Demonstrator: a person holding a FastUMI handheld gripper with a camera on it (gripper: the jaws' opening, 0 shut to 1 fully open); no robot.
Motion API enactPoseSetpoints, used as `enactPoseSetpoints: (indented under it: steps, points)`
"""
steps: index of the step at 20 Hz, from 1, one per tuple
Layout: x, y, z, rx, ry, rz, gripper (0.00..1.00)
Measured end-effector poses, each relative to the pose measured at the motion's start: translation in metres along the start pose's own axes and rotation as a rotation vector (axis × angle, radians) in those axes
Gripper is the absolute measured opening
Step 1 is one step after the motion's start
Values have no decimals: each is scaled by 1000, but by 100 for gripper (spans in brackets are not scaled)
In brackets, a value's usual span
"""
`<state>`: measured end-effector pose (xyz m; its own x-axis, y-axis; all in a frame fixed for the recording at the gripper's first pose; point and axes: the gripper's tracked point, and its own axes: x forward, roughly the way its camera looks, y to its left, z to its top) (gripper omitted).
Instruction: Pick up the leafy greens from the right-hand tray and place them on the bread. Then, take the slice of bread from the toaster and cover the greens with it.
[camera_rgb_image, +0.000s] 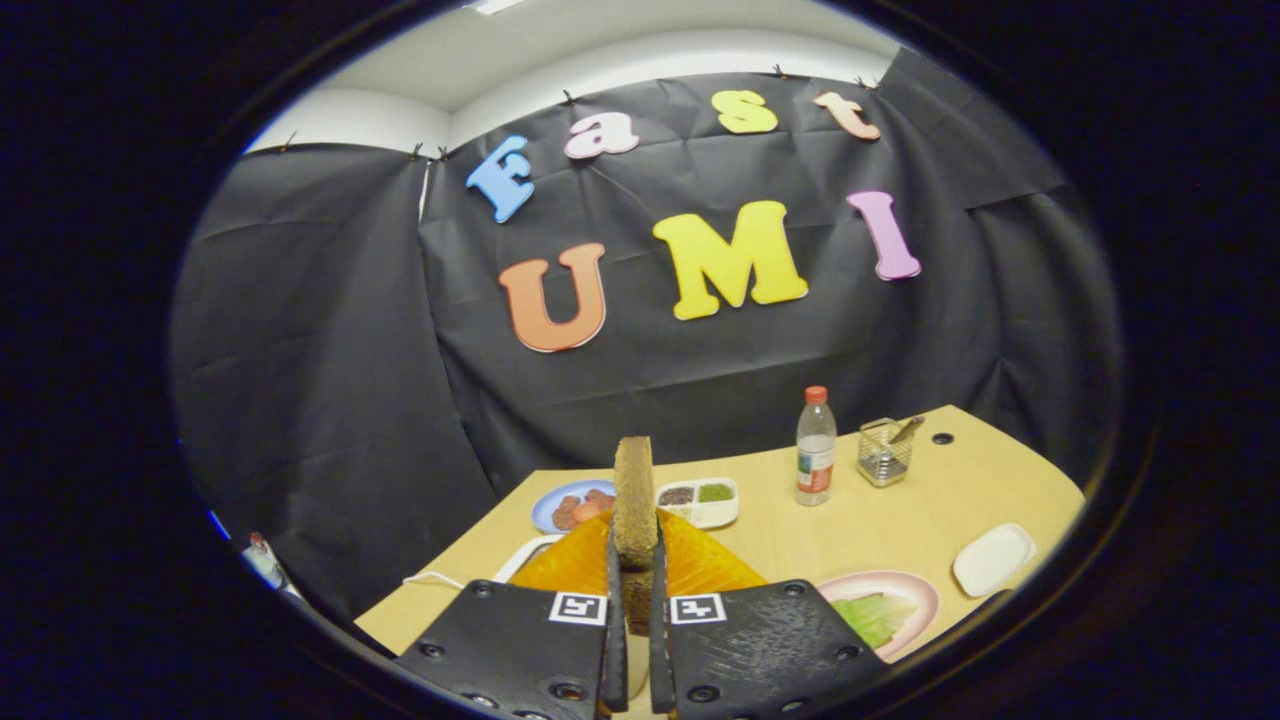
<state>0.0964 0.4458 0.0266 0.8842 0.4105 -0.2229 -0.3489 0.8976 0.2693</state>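
The tool (636, 590) is clamped narrow on a bread slice (634, 500) standing upright on edge between its fingers. Just under and beyond it sits the orange toaster (700, 565). To the right, a pink plate (915, 590) holds the greens (875, 615). Farther on the table (860, 530): a blue plate (550, 500), a divided dish (705, 515), a bottle (816, 445), a wire basket (884, 452).

A pale wooden tabletop (850, 520) is carrying an orange toaster (690, 565), a blue plate (552, 500), a white divided dish (700, 503), a bottle (816, 447), a wire basket (884, 455), a white tray (992, 559), and a pink plate (915, 590) bearing greens (873, 615).
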Motion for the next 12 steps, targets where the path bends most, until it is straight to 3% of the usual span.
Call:
enactPoseSetpoints:
  steps: [8,12]
  points:
    - [-19,-87,-44,-65,7,-71,8]
    - [-20,-118,-73,-34,40,-107,8]
